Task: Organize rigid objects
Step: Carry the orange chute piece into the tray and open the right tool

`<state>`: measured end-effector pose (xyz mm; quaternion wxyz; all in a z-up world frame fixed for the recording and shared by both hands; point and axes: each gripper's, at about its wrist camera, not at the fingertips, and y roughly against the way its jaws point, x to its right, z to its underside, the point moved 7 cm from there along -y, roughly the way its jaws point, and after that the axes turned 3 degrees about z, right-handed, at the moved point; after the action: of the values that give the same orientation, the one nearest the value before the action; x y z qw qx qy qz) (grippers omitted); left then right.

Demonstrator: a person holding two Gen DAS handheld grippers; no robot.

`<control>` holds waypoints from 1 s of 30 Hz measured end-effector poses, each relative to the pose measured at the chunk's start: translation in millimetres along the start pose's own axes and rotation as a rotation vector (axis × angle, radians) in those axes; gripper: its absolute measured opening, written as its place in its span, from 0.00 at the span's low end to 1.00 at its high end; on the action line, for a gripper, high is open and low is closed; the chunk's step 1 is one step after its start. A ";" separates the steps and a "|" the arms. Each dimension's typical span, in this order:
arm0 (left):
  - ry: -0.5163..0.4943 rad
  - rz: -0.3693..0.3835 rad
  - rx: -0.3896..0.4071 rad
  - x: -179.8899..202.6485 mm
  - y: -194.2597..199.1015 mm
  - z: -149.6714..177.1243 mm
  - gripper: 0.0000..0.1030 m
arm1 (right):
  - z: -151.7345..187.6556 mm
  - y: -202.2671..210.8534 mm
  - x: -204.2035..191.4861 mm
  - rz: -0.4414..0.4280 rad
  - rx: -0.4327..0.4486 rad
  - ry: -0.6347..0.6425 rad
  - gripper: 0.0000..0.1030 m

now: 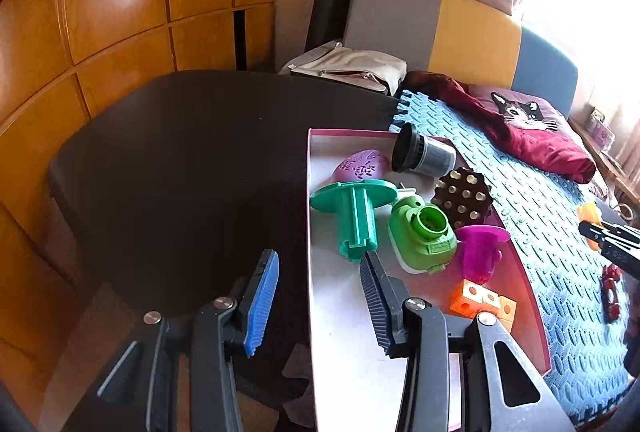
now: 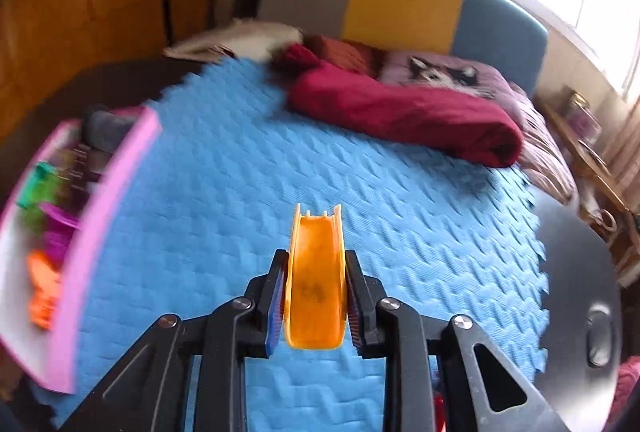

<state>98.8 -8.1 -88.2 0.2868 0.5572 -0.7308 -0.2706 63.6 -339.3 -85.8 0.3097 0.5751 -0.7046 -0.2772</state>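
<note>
A pink-rimmed tray (image 1: 344,312) holds several toys: a teal spool (image 1: 354,212), a green toy camera (image 1: 422,236), a magenta cup (image 1: 480,252), an orange block (image 1: 484,302), a brown studded ball (image 1: 462,198), a grey cylinder (image 1: 424,154) and a purple egg (image 1: 362,164). My left gripper (image 1: 319,255) is open. It straddles the tray's left wall, with nothing pressed between its pads. My right gripper (image 2: 316,254) is shut on an orange curved track piece (image 2: 316,280), lifted above the blue foam mat (image 2: 240,160). In the right wrist view the tray (image 2: 104,200) is blurred at the left.
The tray lies half on a dark table (image 1: 180,172) and half on the mat (image 1: 552,216). A small red object (image 1: 610,292) lies on the mat at the right. A maroon cloth (image 2: 400,112) and a cat cushion (image 2: 444,74) lie behind. A round dark stand (image 2: 576,272) sits at the right.
</note>
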 end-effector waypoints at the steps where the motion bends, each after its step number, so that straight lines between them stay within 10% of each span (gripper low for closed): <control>1: 0.003 -0.002 0.000 -1.3 0.1 0.1 0.42 | -2.9 5.3 -10.8 -0.034 0.012 0.000 0.25; 17: 0.093 -0.066 0.010 -45.4 0.6 -3.3 0.42 | 4.2 45.2 -227.4 -0.545 -0.014 0.275 0.25; 30: 0.068 -0.044 -0.012 -32.5 -5.9 5.0 0.42 | 30.6 -3.2 -253.7 -0.436 -0.092 0.328 0.32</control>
<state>106.1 22.5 -99.7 0.3088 0.5802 -0.7066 -0.2622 79.7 -89.7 -138.0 0.3785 0.7356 -0.4915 -0.2724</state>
